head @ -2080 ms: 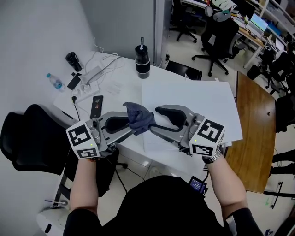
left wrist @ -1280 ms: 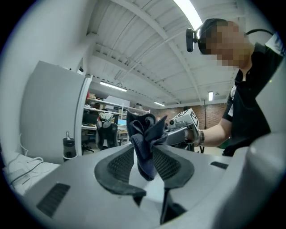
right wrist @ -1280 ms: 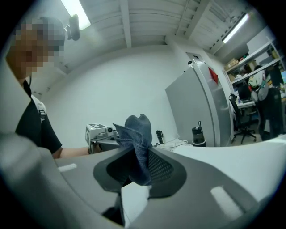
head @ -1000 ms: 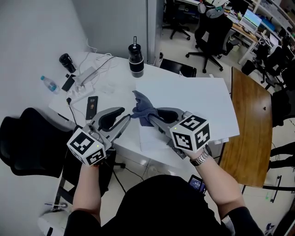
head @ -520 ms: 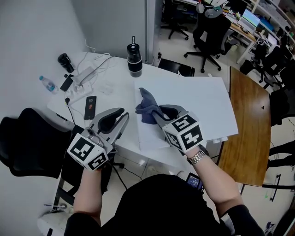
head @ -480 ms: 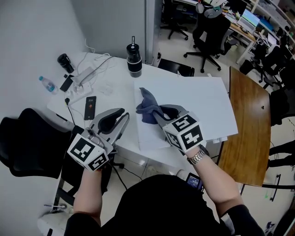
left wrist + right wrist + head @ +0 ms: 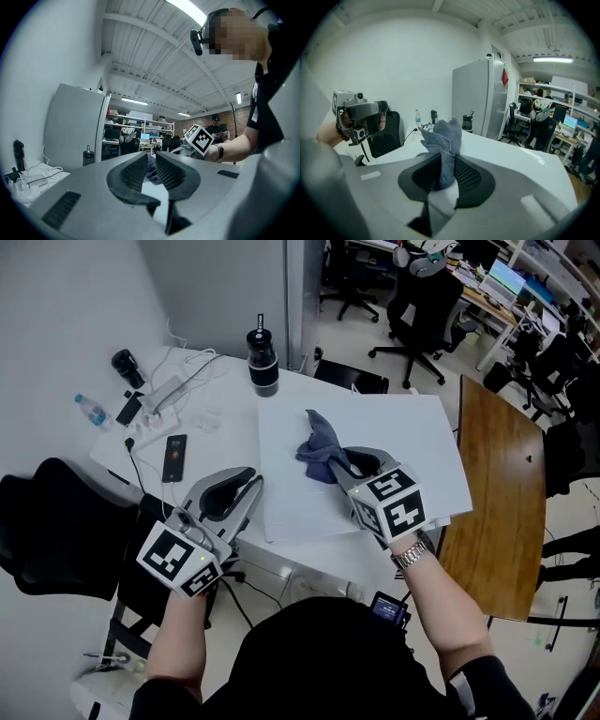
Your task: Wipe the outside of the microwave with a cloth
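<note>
Now your right gripper [image 7: 443, 161] has its jaws closed on the grey-blue cloth [image 7: 319, 439]. The pads squeeze its lower part, and the rest stands up above the jaws in a crumpled bunch. In the head view the cloth is over the left part of the white flat slab [image 7: 403, 427] that lies on the table [image 7: 220, 432]. I cannot tell if the cloth touches the slab.

Your left gripper [image 7: 247, 484] is near the front edge of the table, just beside the slab's left edge and apart from the cloth. Its jaws have just been closing, but there is a narrow gap between the pads and nothing is between them.

A black flask [image 7: 262, 360] stands behind the slab, and a phone [image 7: 174, 457] lies on the table to the left of it.
</note>
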Available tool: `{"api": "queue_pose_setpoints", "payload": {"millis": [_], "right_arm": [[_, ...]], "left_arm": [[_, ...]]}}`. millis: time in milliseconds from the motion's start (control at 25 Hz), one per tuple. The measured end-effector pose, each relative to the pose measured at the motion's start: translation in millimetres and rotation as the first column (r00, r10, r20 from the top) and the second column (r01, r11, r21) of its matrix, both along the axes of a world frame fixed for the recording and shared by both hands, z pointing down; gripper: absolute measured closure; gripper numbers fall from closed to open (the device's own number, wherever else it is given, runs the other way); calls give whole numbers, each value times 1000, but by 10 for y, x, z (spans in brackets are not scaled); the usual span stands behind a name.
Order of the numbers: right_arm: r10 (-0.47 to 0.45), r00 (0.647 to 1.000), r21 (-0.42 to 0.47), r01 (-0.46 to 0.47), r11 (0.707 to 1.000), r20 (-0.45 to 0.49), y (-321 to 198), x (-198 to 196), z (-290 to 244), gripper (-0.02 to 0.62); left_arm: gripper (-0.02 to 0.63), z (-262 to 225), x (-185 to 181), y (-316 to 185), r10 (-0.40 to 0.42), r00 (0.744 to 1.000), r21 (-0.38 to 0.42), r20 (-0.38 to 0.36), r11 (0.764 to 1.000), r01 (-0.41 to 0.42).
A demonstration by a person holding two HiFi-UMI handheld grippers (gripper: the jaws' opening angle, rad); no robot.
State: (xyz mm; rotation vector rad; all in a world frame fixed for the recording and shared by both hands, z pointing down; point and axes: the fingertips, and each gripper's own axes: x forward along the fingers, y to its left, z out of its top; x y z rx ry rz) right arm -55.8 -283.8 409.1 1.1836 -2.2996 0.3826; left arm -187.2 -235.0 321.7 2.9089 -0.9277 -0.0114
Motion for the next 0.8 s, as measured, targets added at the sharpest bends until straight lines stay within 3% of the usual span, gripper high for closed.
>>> {"api": "queue_pose_setpoints", "payload": {"millis": [320,800], "right_arm": [[30,999,13,-30,999,23,62,554,-16,512],[45,997,27,-46,999,55,169,1388,-35,512]], "left_arm": [[601,-43,312,120,-31,999,7,20,999,31],[601,-125,1066,380,-33,997,19,73,999,31]]}}
